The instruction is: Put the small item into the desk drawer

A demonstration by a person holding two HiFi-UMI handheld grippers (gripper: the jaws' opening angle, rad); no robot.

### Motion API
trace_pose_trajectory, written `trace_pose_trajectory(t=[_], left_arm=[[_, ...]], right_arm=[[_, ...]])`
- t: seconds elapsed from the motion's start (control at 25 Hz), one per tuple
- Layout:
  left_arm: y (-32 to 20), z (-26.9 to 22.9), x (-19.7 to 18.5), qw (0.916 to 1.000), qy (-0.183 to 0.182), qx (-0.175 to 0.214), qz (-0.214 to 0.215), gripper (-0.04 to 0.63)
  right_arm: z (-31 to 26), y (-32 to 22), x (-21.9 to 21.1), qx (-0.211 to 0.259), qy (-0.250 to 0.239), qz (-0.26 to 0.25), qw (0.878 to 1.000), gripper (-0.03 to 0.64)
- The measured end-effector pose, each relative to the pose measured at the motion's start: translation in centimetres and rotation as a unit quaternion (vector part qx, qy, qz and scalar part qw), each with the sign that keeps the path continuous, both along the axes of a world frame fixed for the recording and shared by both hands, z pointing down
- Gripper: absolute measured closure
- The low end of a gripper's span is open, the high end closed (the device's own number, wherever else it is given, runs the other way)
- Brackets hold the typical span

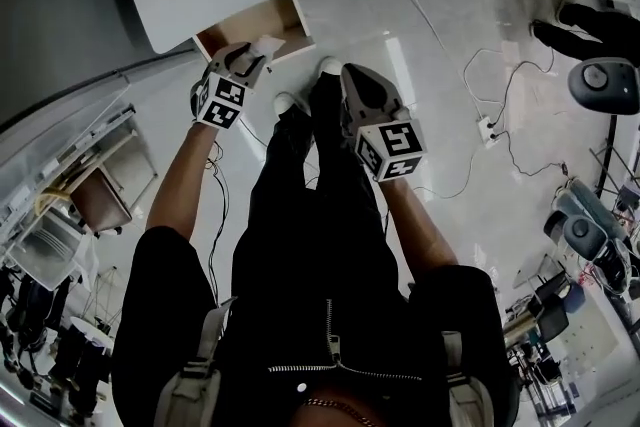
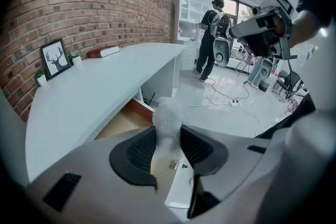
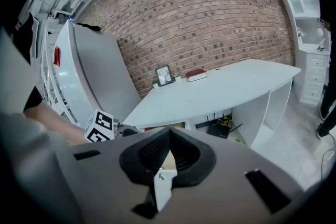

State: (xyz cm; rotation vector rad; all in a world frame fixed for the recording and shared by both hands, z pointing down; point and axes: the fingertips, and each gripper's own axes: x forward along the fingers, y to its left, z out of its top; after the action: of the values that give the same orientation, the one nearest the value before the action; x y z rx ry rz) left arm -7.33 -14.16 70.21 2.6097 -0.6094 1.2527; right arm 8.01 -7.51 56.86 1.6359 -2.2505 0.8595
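The small item is a whitish, crumpled translucent piece, and my left gripper is shut on it. In the head view that left gripper holds the item just over the front edge of the open desk drawer, whose bottom is wood-coloured. Seen from the left gripper, the drawer lies right below the jaws, under the white desk. My right gripper hangs beside it over the floor, shut and empty. The left gripper's marker cube shows in the right gripper view.
A framed deer picture, a small plant and a red book stand on the desk against the brick wall. Cables and a power strip lie on the shiny floor. A person stands far off by equipment.
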Motion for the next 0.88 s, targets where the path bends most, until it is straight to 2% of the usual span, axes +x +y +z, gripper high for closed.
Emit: trace_pose_trajectory(t=[0.28, 0.88], left_arm=[[0.2, 6.7, -1.0, 0.9970, -0.057, -0.029, 0.043, 0.437], [-1.9, 16.2, -1.9, 0.9825, -0.152, -0.059, 0.091, 0.437]], right_arm=[[3.1, 1.3, -0.4, -0.030, -0.003, -0.005, 1.000, 0.612], [6.7, 1.4, 0.5, -0.064, -0.006, -0.004, 0.998, 0.611]])
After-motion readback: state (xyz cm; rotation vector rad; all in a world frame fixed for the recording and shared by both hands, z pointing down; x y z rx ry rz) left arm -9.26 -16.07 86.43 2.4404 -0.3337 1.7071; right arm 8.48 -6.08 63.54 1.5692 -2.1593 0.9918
